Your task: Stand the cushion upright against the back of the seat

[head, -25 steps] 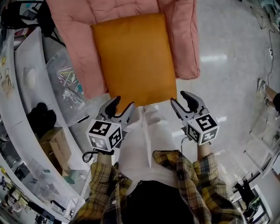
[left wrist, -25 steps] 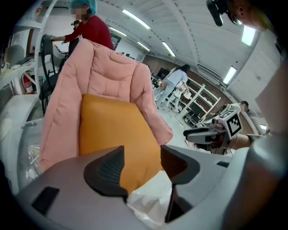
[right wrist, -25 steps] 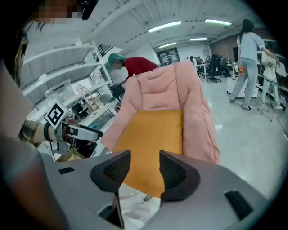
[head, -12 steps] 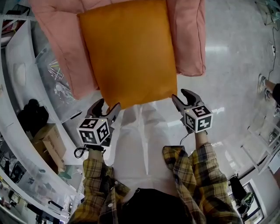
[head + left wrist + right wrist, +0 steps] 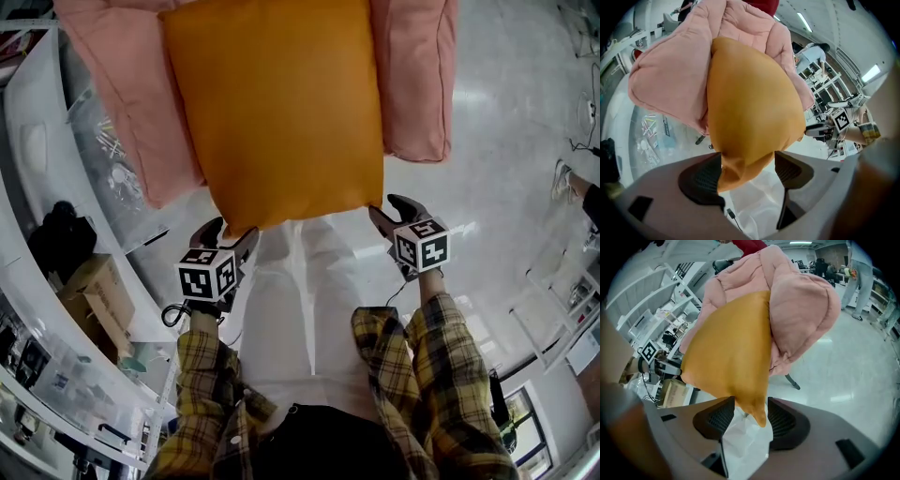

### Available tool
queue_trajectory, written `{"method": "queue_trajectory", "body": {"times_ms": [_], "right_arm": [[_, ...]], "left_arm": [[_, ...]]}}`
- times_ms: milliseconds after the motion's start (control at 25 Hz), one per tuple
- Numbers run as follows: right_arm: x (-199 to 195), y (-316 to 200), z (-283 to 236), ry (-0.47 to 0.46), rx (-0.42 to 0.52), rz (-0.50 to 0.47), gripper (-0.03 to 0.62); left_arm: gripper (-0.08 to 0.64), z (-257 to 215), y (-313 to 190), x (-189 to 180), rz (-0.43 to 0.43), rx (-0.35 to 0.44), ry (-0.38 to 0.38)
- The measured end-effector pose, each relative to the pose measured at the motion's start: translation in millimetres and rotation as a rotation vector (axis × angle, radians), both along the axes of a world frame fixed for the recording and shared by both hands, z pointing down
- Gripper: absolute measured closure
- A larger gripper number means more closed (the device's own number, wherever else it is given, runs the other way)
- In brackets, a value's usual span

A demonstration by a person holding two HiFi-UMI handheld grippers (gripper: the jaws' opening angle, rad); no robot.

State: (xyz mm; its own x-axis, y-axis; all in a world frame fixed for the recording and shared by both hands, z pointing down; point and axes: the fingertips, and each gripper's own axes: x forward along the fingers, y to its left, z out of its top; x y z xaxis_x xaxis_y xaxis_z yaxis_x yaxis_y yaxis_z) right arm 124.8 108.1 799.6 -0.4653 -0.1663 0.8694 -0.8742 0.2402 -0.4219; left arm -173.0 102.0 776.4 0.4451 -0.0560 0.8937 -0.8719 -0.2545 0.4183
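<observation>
At the cushion (image 5: 277,103)'s near edge, left gripper (image 5: 228,231) and right gripper (image 5: 387,208) (jaws just spread wider) each straddle a corner, unclamped.

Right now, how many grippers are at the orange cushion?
2. The left gripper is at the cushion, at its near left corner, and the right gripper is at its near right corner. Both pairs of jaws have just been opening, a corner between each, unclamped.

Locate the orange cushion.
In the head view the orange cushion lies top centre on the pink seat, its two near corners between the jaws of the left tool and right tool, which have just been opening.
</observation>
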Motion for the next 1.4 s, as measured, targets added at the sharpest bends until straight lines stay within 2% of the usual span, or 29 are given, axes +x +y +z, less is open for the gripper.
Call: {"method": "queue_trajectory", "body": {"times_ms": [160,320,440,520,760,960,1400], "right_arm": [[-1.7,-1.0,13.9,-0.008,-0.018,-0.019,0.383],[-6.3,-4.8,17.2,0.002,0.005,-0.027,0.385],[-12.5,-6.0,17.1,-0.006,0.016,-0.042,0.394],[-15.9,-6.5,15.0,-0.008,0.027,-0.054,0.431],[-22.8,-11.1,7.1,0.014,0.068,-0.093,0.503],[-28.0,-12.1,-9.4,0.020,0.086,-0.113,0.528],[-27.0,-18.4,-74.0,0.008,0.123,-0.066,0.543]], "left_arm": [[0.215,14.9,2.9,5.1,0.037,-0.031,-0.015],[0.219,19.2,1.9,5.2,0.040,-0.053,0.003],[0.261,18.8,1.5,7.0,0.049,-0.068,0.019],[0.303,16.3,1.4,9.4,0.060,-0.068,0.019],[0.394,8.1,-2.6,13.3,0.067,-0.034,-0.004],[0.446,-4.8,-6.0,13.7,0.046,-0.008,-0.025],[0.469,-61.9,-15.2,15.6,-0.024,0.044,-0.007]]}}
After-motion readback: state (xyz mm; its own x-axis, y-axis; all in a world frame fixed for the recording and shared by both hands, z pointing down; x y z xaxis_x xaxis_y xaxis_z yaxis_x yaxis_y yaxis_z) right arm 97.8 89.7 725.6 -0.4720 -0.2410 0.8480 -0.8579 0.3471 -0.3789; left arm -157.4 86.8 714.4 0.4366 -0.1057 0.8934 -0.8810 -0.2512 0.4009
